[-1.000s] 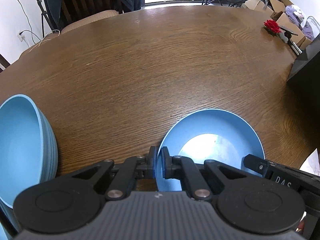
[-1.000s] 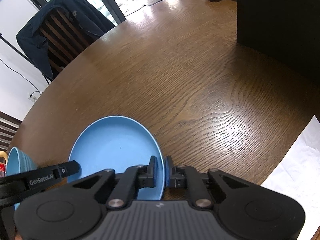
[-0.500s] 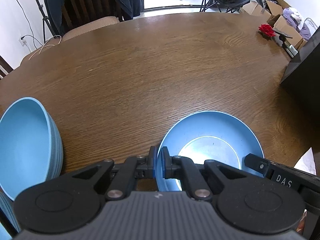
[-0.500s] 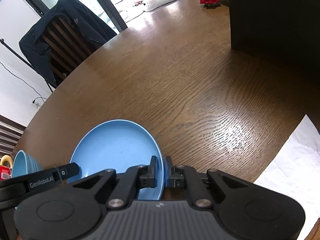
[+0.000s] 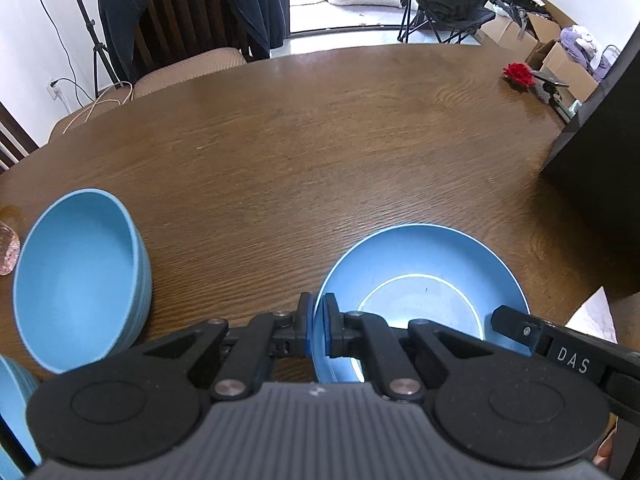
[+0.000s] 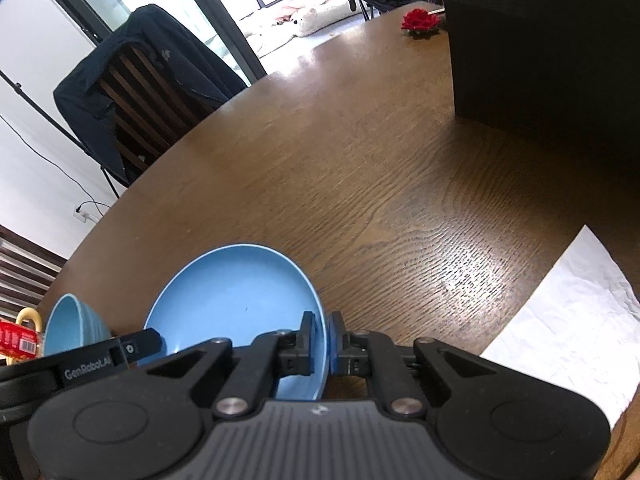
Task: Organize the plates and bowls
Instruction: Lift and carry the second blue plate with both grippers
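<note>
Both grippers, left (image 5: 316,326) and right (image 6: 320,340), have lifted the blue plate (image 5: 420,280) clear of the worktop (image 5: 320,140), fingers clamped on opposite rims. It hangs to the right of the stacked bowls (image 5: 80,280), likely headed for a plate stack.

The tools' bodies hide the blue plate's (image 5: 424,272) near rim.

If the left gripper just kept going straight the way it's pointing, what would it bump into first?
Probably the brown wooden table. The left gripper is shut on the rim of the shallow blue plate and points steeply down; bare tabletop lies just beyond its tips, though the gap is hard to judge.
</note>
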### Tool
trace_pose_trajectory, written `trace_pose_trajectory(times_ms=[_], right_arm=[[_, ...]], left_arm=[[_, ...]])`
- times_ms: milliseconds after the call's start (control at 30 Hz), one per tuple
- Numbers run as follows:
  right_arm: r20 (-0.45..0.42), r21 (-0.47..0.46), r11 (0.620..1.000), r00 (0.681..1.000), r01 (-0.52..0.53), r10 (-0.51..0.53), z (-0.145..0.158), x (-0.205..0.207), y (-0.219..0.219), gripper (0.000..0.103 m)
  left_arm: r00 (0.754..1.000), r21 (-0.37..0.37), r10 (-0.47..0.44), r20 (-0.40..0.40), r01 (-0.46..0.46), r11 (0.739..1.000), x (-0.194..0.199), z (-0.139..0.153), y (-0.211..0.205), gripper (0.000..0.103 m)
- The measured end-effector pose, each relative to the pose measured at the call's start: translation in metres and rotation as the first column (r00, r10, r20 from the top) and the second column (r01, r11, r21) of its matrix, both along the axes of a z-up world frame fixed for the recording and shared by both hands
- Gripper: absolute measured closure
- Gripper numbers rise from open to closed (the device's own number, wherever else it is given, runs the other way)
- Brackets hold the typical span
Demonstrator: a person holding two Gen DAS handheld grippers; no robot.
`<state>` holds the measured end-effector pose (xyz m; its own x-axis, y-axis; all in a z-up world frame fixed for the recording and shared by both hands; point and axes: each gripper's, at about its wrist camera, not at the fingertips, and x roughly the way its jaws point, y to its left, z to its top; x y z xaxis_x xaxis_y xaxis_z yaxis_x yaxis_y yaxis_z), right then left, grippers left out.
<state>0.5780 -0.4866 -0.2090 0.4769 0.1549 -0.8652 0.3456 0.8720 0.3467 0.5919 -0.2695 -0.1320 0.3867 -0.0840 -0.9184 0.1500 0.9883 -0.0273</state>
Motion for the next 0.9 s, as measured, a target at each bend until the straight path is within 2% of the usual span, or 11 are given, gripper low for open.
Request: trace_pose_trajectory(times_ms=[400,900], right_arm=[[0.046,-0.007,1.000,0.999,0.011,-0.011,0.036,-0.038,0.008,0.096],[0.082,0.002,0.999,0.995,0.049,-0.049,0.058,-0.096,0.026,0.096]], left_arm=[[0.999,-0.015,-0.010,0.049,0.011,1.000,-0.035,0.036,0.010,0.097],[0.994,-0.007,-0.047,0.093,0.048,0.999,-0.098,0.063,0.027,0.097]])
